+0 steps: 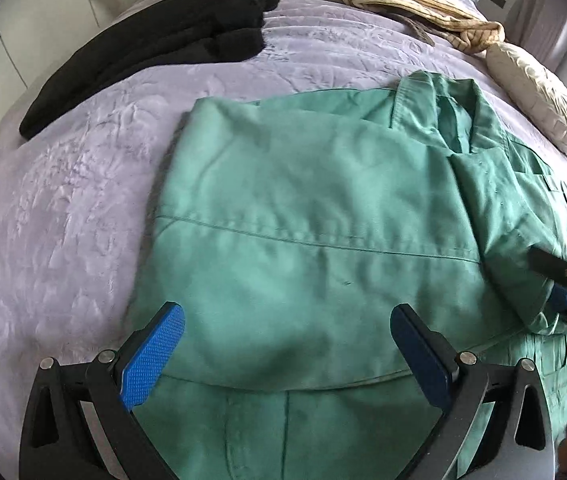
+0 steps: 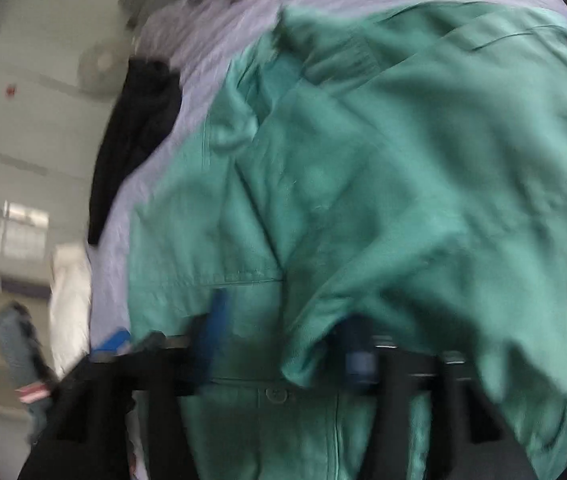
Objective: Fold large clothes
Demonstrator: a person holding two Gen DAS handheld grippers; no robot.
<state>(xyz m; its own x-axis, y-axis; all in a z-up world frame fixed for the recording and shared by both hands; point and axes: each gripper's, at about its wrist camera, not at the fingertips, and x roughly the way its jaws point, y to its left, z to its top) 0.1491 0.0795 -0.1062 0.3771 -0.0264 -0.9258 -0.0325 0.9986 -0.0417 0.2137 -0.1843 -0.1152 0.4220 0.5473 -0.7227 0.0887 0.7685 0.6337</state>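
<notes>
Lying spread on the purple bed cover is the big green shirt, partly folded, with its collar up near the far right. The left wrist view is sharp and shows the left gripper hanging over the near part of the shirt, its blue pads spread wide with nothing between them. That view also shows a bit of the right gripper at the right edge, beside a folded flap of green cloth. The right wrist view is blurry, but it shows the right gripper from behind: its jaws stand apart, and a green flap hangs over the right finger; I cannot tell if it is pinched. Only this view shows the pale wall and floor beyond the bed. Around the shirt are a black folded garment at the far left, a cream striped bundle at the far side, and a pale pillow at the right. Bare cover lies left of the shirt, giving room there.
</notes>
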